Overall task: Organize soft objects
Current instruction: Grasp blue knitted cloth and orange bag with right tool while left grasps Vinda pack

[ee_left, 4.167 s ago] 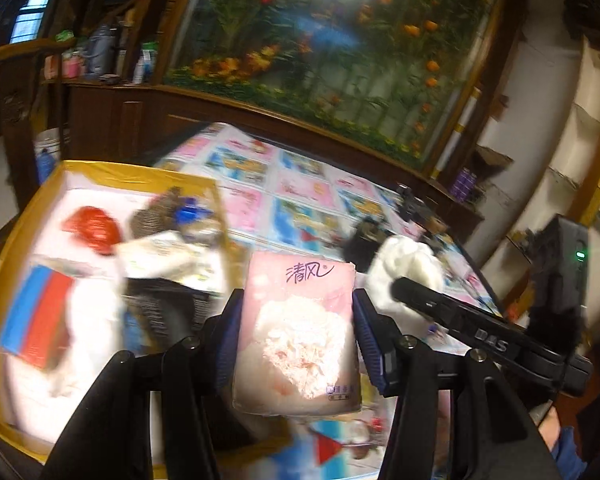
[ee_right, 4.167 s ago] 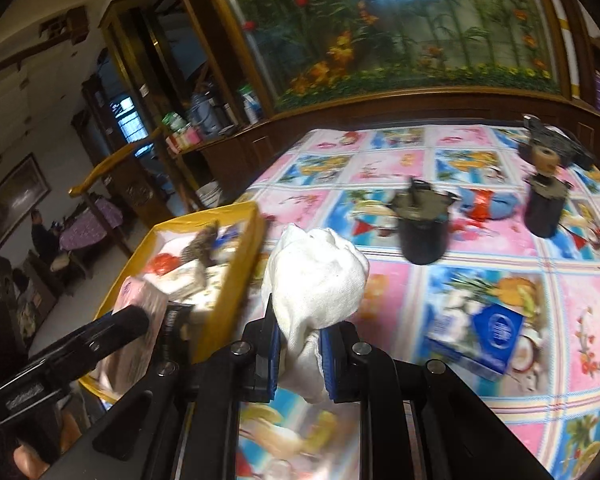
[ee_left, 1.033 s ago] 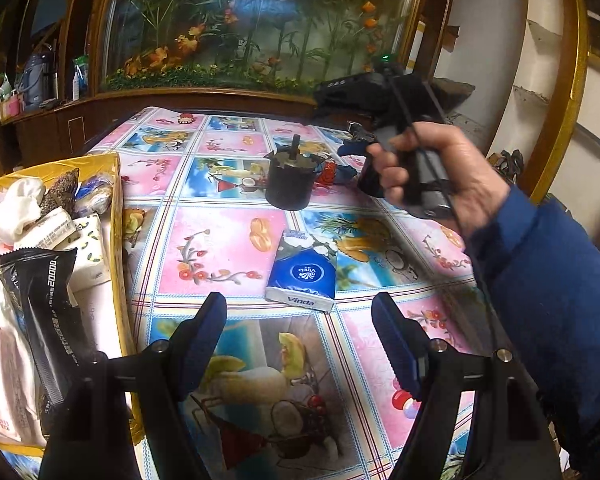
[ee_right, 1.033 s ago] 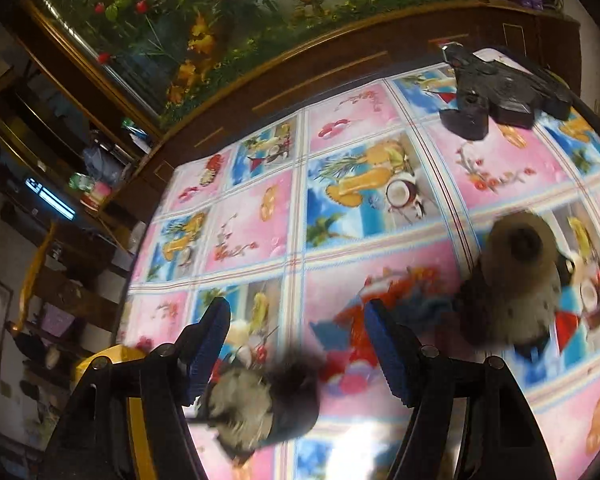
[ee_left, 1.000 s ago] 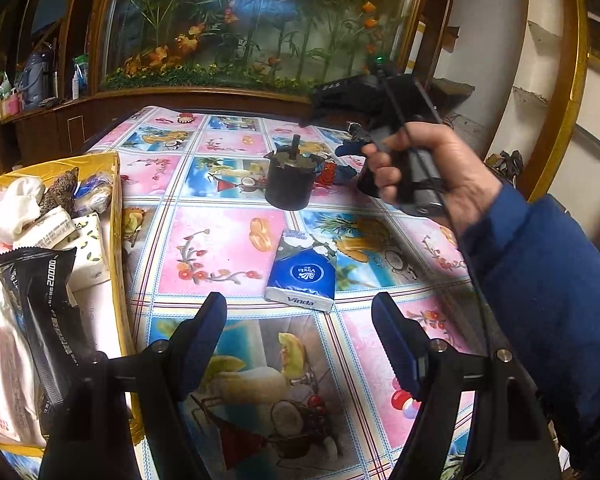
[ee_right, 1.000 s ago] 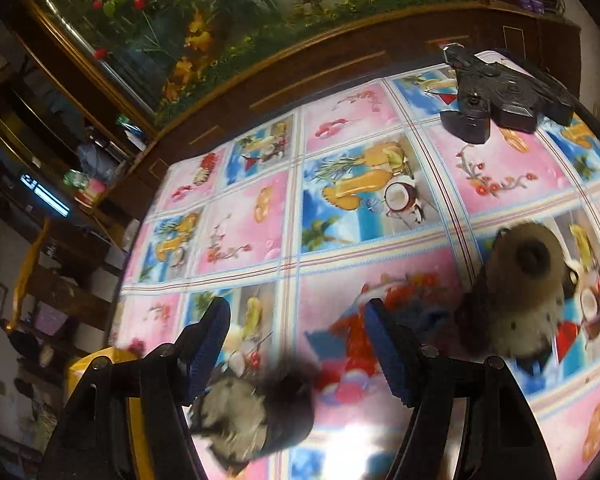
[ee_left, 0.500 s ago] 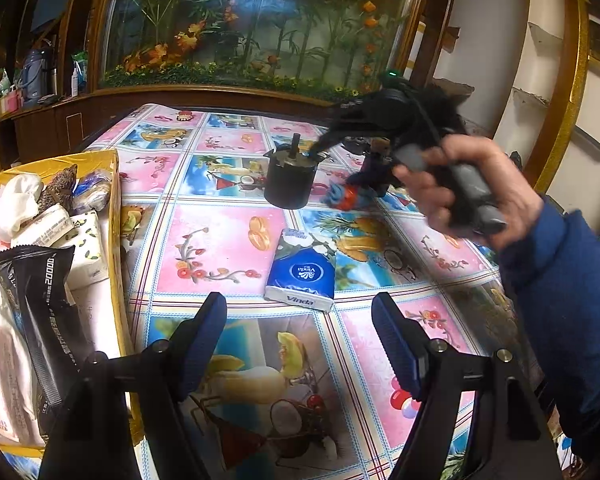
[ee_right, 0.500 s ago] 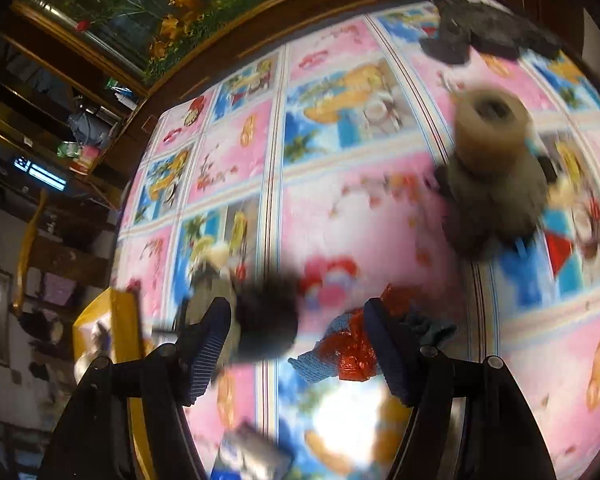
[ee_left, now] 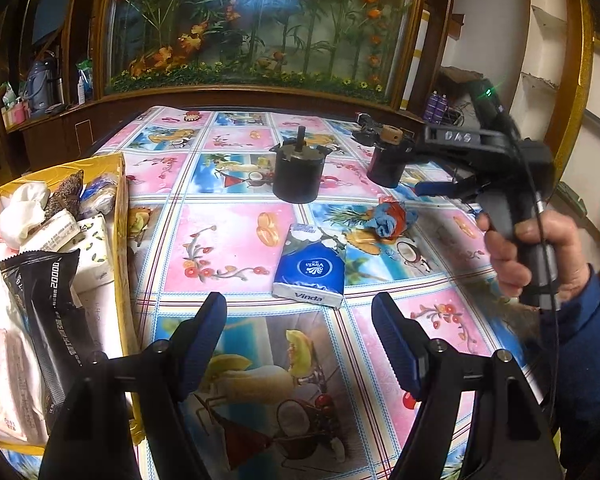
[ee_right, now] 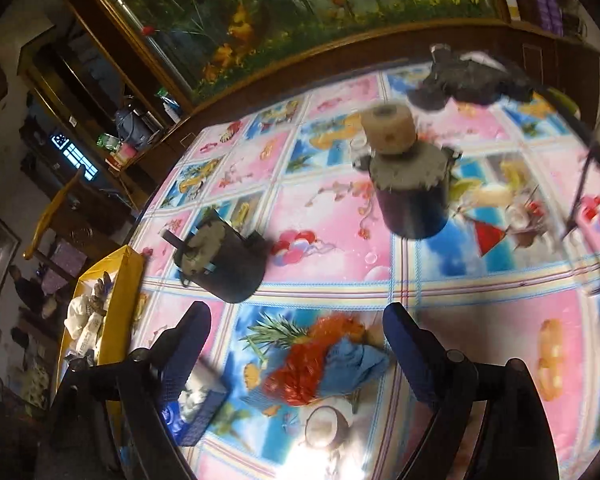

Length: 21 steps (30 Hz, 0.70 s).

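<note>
A crumpled red and blue soft bundle (ee_right: 324,364) lies on the patterned tablecloth, right between the fingers of my right gripper (ee_right: 296,328), whose jaws are opening and do not touch it. The left wrist view shows the same bundle (ee_left: 392,218) beyond a blue Vinda tissue pack (ee_left: 310,270). My left gripper (ee_left: 300,320) hovers open and empty just short of that pack. At the left stands a yellow box (ee_left: 121,216) holding tissue packs, a white cloth and a black packet. A hand (ee_left: 540,252) holds the right gripper's handle.
Two black cylindrical motors stand on the table, one (ee_left: 298,176) in the middle and one with a tan cap (ee_left: 388,158) farther right. A dark device (ee_right: 468,76) lies at the far edge. The blue sleeve (ee_left: 584,364) fills the right side.
The right gripper swept down and toward me over the table, past the two motors, until the red and blue bundle came between its fingers, which widened. The left gripper stayed still.
</note>
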Tool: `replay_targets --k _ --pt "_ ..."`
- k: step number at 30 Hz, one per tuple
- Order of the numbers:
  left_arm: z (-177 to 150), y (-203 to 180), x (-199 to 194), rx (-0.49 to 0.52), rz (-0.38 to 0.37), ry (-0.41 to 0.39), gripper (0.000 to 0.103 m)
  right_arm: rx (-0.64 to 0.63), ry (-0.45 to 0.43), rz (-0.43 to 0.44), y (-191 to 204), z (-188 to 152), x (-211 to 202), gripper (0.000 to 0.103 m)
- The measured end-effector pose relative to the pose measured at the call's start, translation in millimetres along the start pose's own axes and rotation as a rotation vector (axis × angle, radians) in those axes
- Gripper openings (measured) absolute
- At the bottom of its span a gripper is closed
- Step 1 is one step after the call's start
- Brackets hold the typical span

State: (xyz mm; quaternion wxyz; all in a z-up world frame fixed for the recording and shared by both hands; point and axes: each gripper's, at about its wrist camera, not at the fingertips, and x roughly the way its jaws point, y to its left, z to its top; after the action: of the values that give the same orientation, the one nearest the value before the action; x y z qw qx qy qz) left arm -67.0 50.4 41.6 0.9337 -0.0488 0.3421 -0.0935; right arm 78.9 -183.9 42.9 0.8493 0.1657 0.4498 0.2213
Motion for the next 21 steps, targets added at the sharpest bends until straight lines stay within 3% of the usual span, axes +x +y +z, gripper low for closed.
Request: replay_targets --k 3,5,9,15,17,21 --pt "0.0 -0.6 2.4 0.003 0.011 0.009 0.074 0.056 0.104 0.059 -10.8 -6.4 24.1 0.091" --pt "0.0 -0.5 3.1 0.003 0.015 0.013 0.074 0.028 0.115 0.086 -4.0 -11.4 18.2 0.091" --pt "0.2 0.4 5.3 0.001 0.016 0.028 0.074 0.028 0.173 0.27 8.7 -20.9 0.5 0.091" --pt "0.6 0.0 8.0 0.001 0.015 0.038 0.074 -0.107 0.059 0.014 17.4 -20.8 -2.8 0.091" --pt "0.7 -0.1 7.9 0.001 0.015 0.035 0.074 -0.092 0.07 0.025 15.2 -21.5 5.2 0.09" --pt "0.5 -0.1 7.4 0.002 0.011 0.03 0.074 -0.114 0.079 -0.001 25.0 -24.8 21.7 0.071"
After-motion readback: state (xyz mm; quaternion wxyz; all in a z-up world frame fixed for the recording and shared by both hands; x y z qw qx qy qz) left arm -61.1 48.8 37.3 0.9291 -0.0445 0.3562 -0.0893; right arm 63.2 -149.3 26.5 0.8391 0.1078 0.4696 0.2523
